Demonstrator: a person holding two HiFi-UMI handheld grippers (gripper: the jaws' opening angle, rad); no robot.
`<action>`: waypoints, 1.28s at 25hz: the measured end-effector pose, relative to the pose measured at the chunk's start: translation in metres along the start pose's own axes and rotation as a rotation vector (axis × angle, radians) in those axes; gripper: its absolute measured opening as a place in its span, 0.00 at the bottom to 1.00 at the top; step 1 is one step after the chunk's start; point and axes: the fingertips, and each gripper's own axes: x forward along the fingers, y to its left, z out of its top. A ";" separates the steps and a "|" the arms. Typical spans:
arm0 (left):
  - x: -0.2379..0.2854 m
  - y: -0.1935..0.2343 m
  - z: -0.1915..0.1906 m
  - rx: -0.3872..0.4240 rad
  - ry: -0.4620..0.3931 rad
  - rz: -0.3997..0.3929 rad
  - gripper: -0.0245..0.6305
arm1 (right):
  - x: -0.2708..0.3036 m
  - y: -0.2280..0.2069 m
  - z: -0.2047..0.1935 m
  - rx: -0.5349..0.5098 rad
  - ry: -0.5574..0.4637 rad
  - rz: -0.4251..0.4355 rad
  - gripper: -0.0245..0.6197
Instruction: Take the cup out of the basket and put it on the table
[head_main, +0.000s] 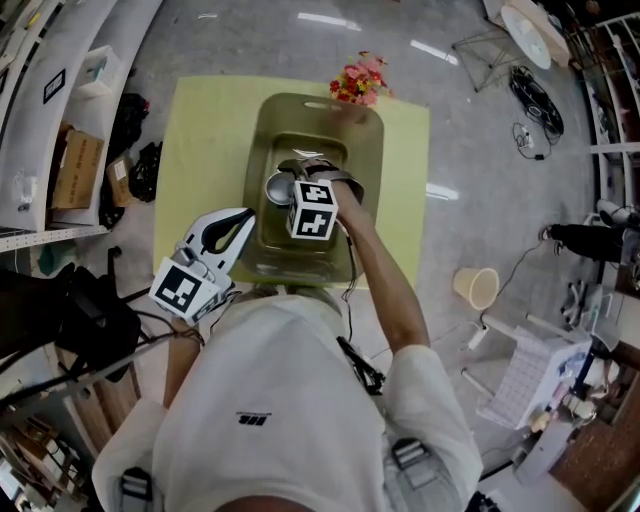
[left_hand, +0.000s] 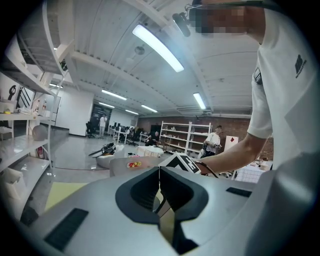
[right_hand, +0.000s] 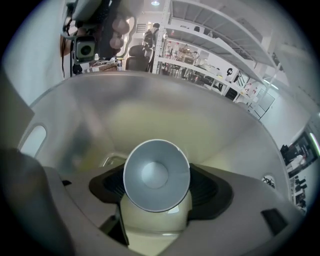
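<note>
**A:** What do we see nearest to us?

**B:** Our white shirt (head_main: 290, 400) fills the near edge of the head view. Just past it on the left, our left gripper (head_main: 240, 220) hangs over the near left part of the yellow-green table (head_main: 200, 130). Its jaws are clenched together with nothing between them.

**A:** And our other hand?

**B:** A little farther on and to the right, our forearm reaches out over the basket (head_main: 376, 160). The right gripper (right_hand: 157, 187) points steeply down into it. Its jaws stand wide, and the dark pads grasp the metal cup (head_main: 277, 188) from both sides.

**A:** So where is the cup?

**B:** It sits in that grasp, inside the outline of the olive basket, with the basket's walls rising all round it. In the right gripper view we look straight into its shiny mouth. We cannot tell whether its base touches the basket's floor.

**A:** What lies beyond?

**B:** The basket stands in the middle of the table. At its far right corner we see a small bunch of red and pink flowers (head_main: 360, 80).
</note>
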 end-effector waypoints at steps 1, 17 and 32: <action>0.000 0.000 0.000 0.001 -0.001 -0.005 0.06 | -0.005 -0.001 0.002 -0.004 0.000 -0.010 0.60; 0.014 -0.033 0.010 0.035 -0.015 -0.109 0.06 | -0.105 0.001 0.010 0.016 0.004 -0.134 0.60; 0.034 -0.077 0.017 0.078 -0.019 -0.241 0.06 | -0.185 0.017 -0.004 0.063 0.013 -0.281 0.59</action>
